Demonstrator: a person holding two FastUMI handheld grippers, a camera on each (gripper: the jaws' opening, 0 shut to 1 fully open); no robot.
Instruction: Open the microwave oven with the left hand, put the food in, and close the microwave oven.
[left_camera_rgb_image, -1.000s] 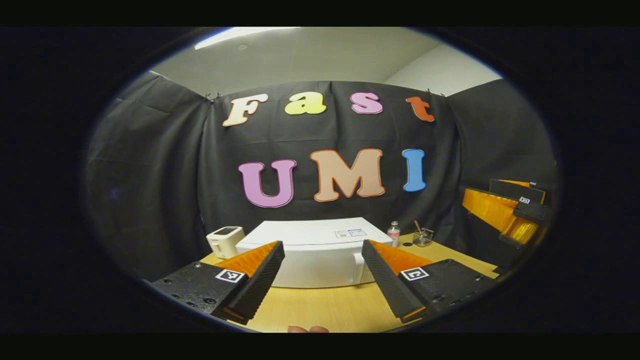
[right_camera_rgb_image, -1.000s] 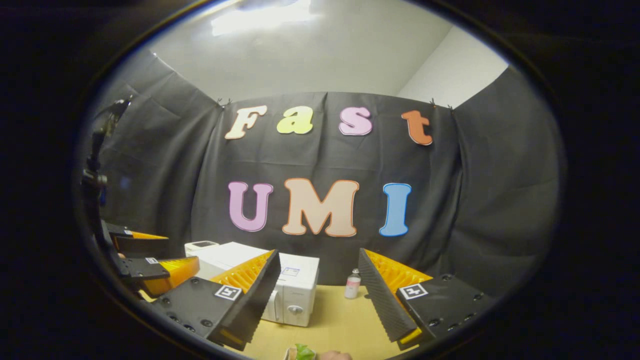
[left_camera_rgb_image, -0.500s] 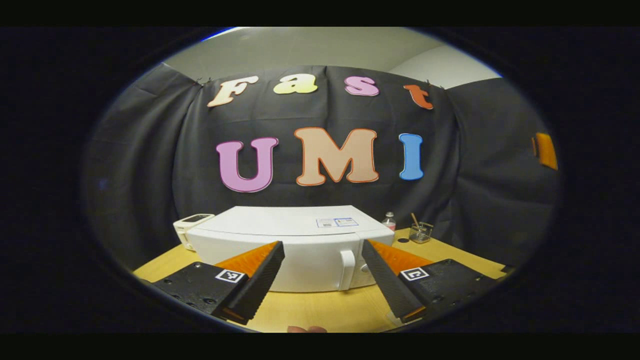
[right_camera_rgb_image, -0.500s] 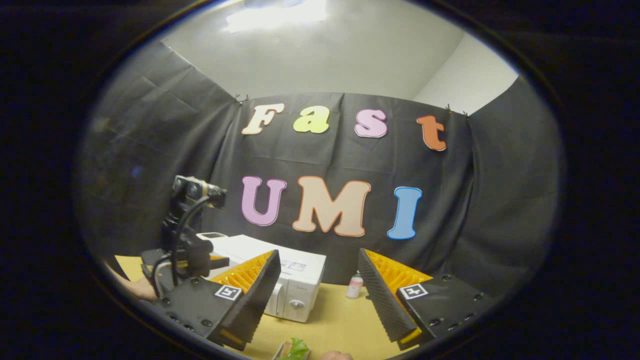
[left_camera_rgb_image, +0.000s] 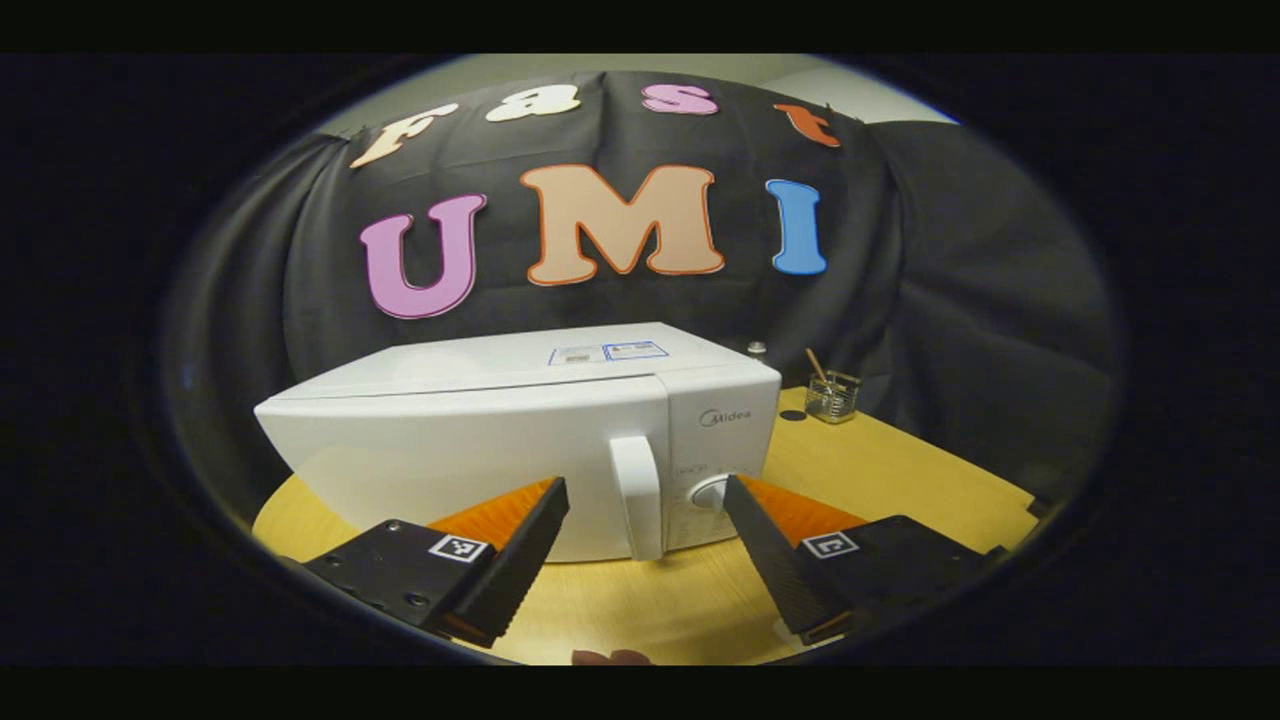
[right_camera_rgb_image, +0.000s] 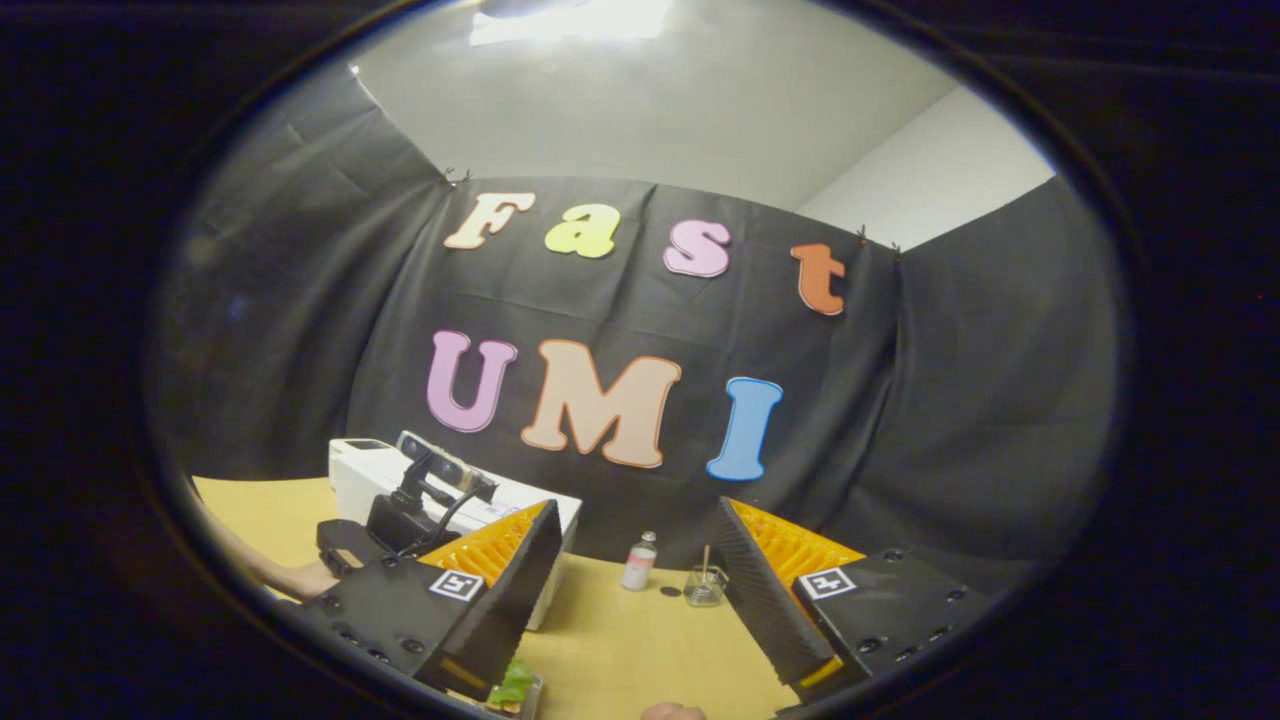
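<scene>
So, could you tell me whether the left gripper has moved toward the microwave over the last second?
Yes. The left gripper has closed in on the microwave; its handle now sits between the open jaws.

Left gripper view faces the microwave (left_camera_rgb_image: 520, 440) closely; right gripper view farther, sharing it.

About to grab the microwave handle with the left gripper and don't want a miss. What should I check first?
1. Microwave oven door shut: ok.
2. Door handle between the open fingers of the left gripper: ok.
3. Fingers touching the handle: not ok, not yet closed on it.
4. Right gripper open and holding nothing: ok.
5. Food at the bottom edge of the right gripper view, near the right gripper: ok, but what it is, cannot tell.
6. Glass cup clear of the door: ok.
</scene>
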